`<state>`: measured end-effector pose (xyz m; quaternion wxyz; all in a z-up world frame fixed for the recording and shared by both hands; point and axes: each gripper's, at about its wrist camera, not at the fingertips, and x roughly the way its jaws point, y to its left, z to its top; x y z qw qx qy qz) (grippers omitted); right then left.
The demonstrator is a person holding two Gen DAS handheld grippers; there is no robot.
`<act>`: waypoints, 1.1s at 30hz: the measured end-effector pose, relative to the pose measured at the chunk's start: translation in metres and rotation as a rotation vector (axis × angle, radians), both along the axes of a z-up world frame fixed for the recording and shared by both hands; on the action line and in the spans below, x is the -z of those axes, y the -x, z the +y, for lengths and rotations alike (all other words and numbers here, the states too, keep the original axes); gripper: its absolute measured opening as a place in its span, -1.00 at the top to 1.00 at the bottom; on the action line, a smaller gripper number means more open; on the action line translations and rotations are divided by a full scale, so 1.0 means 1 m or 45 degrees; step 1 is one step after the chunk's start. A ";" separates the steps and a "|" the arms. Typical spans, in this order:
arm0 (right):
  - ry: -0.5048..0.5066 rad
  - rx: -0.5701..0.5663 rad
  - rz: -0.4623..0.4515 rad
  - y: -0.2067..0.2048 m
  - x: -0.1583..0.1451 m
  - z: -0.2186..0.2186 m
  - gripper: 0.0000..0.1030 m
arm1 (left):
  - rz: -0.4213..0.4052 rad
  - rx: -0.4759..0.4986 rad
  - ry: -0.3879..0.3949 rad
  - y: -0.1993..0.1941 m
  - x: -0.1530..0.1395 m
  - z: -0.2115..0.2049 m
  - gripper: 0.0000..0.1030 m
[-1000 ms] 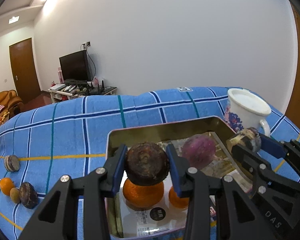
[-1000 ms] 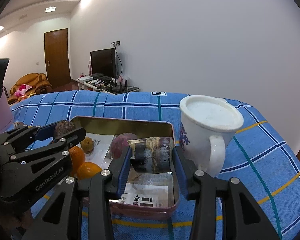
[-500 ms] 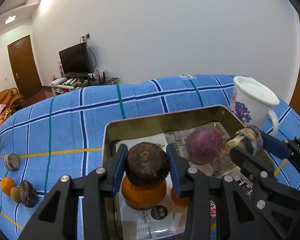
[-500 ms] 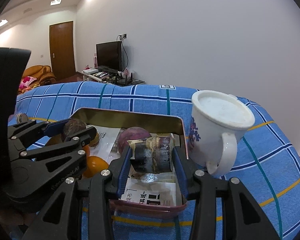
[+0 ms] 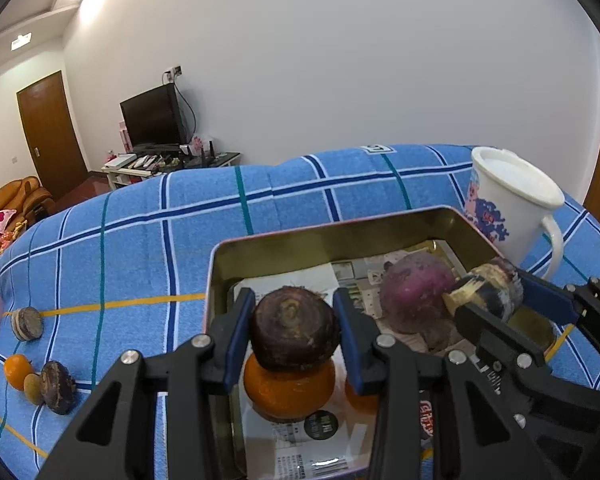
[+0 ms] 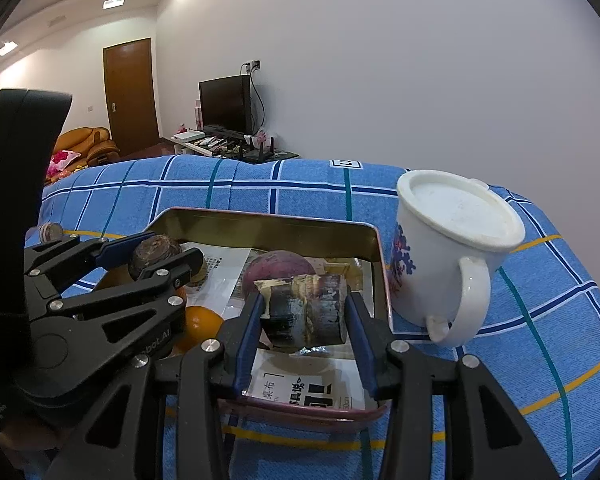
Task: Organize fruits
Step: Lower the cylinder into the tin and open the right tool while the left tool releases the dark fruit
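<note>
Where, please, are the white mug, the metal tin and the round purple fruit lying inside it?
white mug [image 6: 456,256]: right wrist view, on its side wall.
metal tin [image 5: 340,242]: left wrist view, on its far inner wall.
round purple fruit [image 5: 414,292]: left wrist view, on its upper skin.

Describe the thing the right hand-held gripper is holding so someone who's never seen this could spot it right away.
Find the metal tin on the blue checked blanket, beside the white mug. Over the tin's near right corner, the right hand-held gripper clamps a short dark cut piece of sugarcane. Unlike the round purple fruit behind it, it is a cylinder with flat cut ends.
</note>
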<state>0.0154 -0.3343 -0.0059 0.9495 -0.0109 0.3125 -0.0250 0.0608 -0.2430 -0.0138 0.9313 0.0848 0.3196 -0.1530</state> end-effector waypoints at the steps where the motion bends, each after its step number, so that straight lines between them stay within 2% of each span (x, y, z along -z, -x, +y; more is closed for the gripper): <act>1: -0.001 0.000 0.001 -0.001 0.000 0.000 0.14 | 0.002 -0.003 -0.001 0.000 0.000 0.000 0.18; 5: -0.003 -0.001 0.001 0.000 0.000 0.000 0.13 | 0.004 -0.010 0.000 0.000 0.000 0.000 0.16; 7: -0.006 0.000 0.001 0.000 0.000 0.000 0.13 | 0.001 -0.028 -0.003 -0.001 0.000 0.001 0.05; 8: -0.011 -0.001 0.001 0.000 0.000 0.000 0.13 | 0.001 -0.043 -0.002 -0.001 0.000 0.003 -0.14; 9: -0.021 -0.002 0.001 0.001 0.000 -0.001 0.13 | 0.001 -0.058 0.002 -0.002 0.000 0.005 -0.24; 11: -0.054 -0.001 0.003 0.001 0.000 -0.003 0.12 | -0.003 -0.047 0.029 0.000 -0.002 0.009 -0.26; 13: -0.082 0.011 0.007 0.002 0.001 -0.006 0.07 | -0.030 -0.067 0.006 0.004 -0.003 0.008 -0.32; 15: -0.095 0.025 0.009 0.002 0.003 -0.008 0.04 | -0.061 -0.114 -0.019 0.007 -0.005 0.010 -0.60; 16: -0.104 0.024 0.006 0.002 0.003 -0.009 0.03 | -0.071 -0.125 -0.010 0.008 -0.006 0.013 -0.64; 20: -0.090 0.013 -0.058 0.007 0.001 -0.005 0.02 | -0.092 -0.151 0.057 0.011 -0.009 0.025 -0.84; 23: -0.088 0.022 -0.163 0.015 -0.006 -0.006 -0.11 | -0.110 -0.170 0.094 0.014 -0.011 0.032 -1.00; 25: -0.088 0.046 -0.301 0.026 -0.014 -0.009 -0.35 | -0.124 -0.163 0.107 0.015 -0.012 0.035 -1.00; 28: -0.022 0.101 -0.450 0.039 -0.020 -0.009 -0.47 | -0.158 -0.146 0.089 0.018 -0.015 0.033 -1.00; 30: -0.002 0.120 -0.466 0.039 -0.020 -0.009 -0.49 | -0.181 -0.141 0.070 0.021 -0.016 0.033 -1.00; 33: -0.015 0.121 -0.430 0.035 -0.015 -0.010 -0.49 | -0.230 -0.168 0.046 0.030 -0.017 0.037 -1.00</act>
